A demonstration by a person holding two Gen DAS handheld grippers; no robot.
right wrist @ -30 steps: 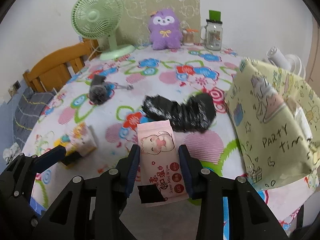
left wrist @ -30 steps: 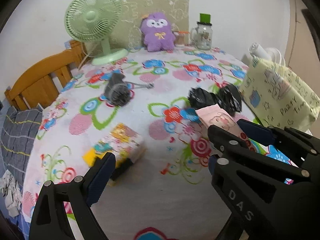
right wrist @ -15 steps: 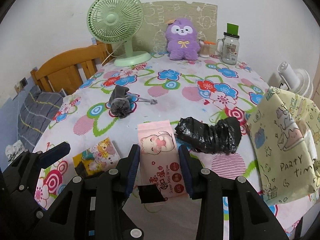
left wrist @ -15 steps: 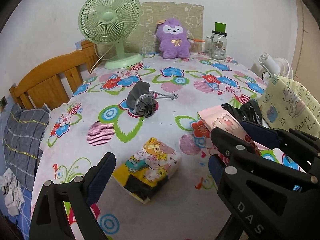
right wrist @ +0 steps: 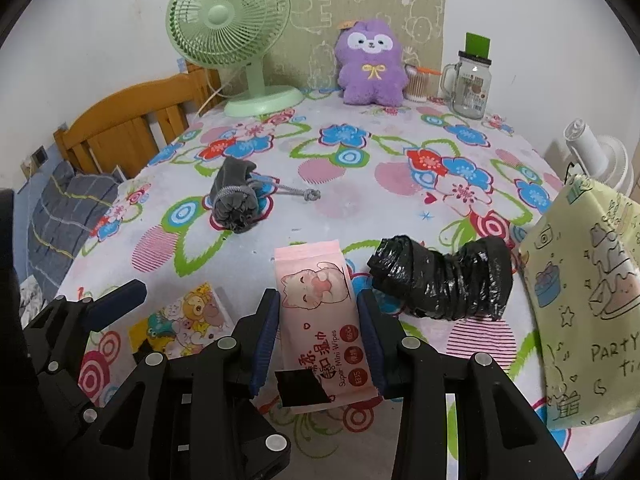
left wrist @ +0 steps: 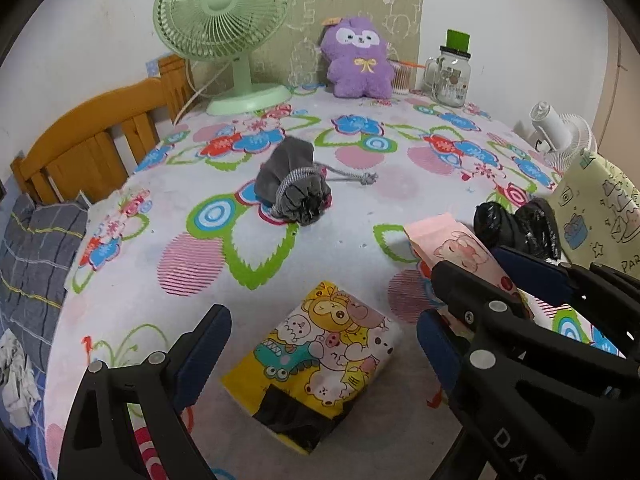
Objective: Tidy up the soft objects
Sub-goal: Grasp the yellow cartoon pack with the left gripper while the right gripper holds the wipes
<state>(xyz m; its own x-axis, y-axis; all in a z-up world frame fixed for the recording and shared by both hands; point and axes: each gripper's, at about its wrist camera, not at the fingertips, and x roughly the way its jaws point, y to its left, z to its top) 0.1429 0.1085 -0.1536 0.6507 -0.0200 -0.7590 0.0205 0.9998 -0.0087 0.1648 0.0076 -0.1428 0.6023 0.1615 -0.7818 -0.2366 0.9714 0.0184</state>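
Pink wipes pack is clamped between the two blue-padded fingers of the right gripper, whose jaws are partly closed against the pack's long sides; the pack is held off the flowered tablecloth, with its cat print facing up and a black patch at its near end. In the left wrist view the same pack is seen at 3 o'clock, pinched in the right gripper.

The left gripper is held with its jaws spread wide and nothing between the pads; the yellow cartoon tissue pack lies flat on the cloth below the gap, untouched by either finger. In the right wrist view this tissue pack is found at 9 o'clock from the wipes, beside the left gripper's finger.

A crumpled roll of black plastic bags is seen at 3 o'clock from the wipes, just beside the right finger. A grey drawstring pouch lies at 11 o'clock, well apart. A yellow-green party bag is placed at the table's right edge. At 12 o'clock, at the far edge, a purple plush toy, a green fan and a glass jar mug are lined against the wall.
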